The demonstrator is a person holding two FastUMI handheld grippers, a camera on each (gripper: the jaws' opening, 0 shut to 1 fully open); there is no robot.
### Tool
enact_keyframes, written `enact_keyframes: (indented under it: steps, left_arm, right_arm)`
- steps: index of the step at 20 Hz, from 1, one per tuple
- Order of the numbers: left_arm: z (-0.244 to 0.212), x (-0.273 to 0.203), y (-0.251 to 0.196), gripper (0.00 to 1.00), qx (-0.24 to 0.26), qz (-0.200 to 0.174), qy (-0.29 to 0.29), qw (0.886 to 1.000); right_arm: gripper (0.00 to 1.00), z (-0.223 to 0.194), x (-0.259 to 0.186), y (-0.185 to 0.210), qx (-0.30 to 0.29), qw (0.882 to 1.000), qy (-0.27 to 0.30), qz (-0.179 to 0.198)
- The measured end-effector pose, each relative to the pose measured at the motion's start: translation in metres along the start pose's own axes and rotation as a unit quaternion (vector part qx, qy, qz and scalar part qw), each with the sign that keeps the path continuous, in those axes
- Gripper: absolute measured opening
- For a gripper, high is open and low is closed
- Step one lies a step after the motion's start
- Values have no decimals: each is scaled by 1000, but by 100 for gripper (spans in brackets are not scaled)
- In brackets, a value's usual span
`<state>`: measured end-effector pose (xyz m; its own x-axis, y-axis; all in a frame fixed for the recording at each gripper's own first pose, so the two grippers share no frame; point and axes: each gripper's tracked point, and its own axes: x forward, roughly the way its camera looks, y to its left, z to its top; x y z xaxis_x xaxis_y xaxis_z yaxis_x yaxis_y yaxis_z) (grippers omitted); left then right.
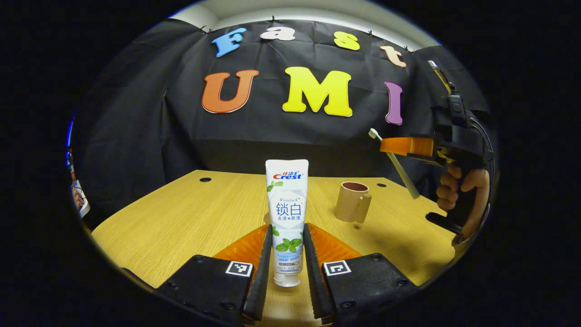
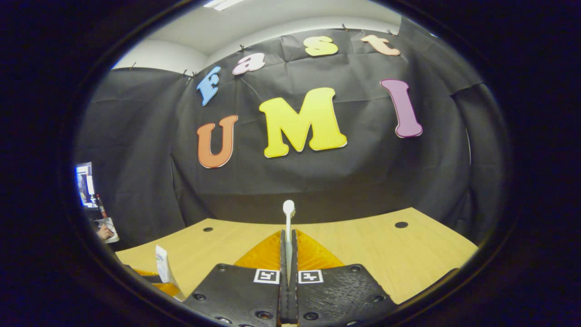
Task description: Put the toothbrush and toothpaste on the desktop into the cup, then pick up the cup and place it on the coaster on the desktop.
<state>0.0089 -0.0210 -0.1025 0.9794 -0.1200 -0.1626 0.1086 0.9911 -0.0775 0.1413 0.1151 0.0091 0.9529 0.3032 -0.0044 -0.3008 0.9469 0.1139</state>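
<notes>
Both things are picked up, neither in the cup (image 1: 353, 201) yet. Toothpaste (image 1: 287, 218) stands straight, cap down, clamped by the left hand-held gripper (image 1: 288, 259). Toothbrush (image 2: 288, 227), bristles at twelve o'clock, is clamped by the right hand-held gripper (image 2: 288, 254). Cup waits on the tabletop (image 1: 181, 218), at two o'clock from the toothpaste.

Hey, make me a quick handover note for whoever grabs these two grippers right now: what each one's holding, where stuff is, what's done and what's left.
Left gripper: jaws shut on the toothpaste, held upright, cap down, above the desktop.
Right gripper: jaws shut on the toothbrush, head up; the left gripper view shows it raised over the desk to the right.
Cup: upright on the desktop, nothing in it.
Done: both items picked up.
Left: drop both into the cup, then carry the cup to the coaster, which I cannot make out here.
</notes>
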Motion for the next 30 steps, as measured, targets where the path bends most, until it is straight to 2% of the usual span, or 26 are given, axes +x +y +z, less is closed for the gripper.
enact_keyframes:
  steps: [5, 11, 21, 25, 30]
  left_arm:
    - [17, 13, -2, 42, -6, 6, -14, 1000]
    - [22, 20, -13, 43, -18, -8, -18, 1000]
    - [9, 29, -22, 43, -20, -15, 4, 1000]
    - [8, 27, -23, 43, -18, -14, 7, 1000]
    - [5, 28, -26, 43, -20, -15, 13, 1000]
  right_arm:
    - [0, 16, 66, -1, -7, 1000, -17, 16]
    - [0, -12, 121, -23, -16, 1000, 17, -5]
    - [3, -2, 121, -30, -28, 999, 4, -14]
    - [3, -8, 118, -27, -12, 1000, 19, -8]
    - [9, -20, 115, -33, 1, 999, 41, -6]
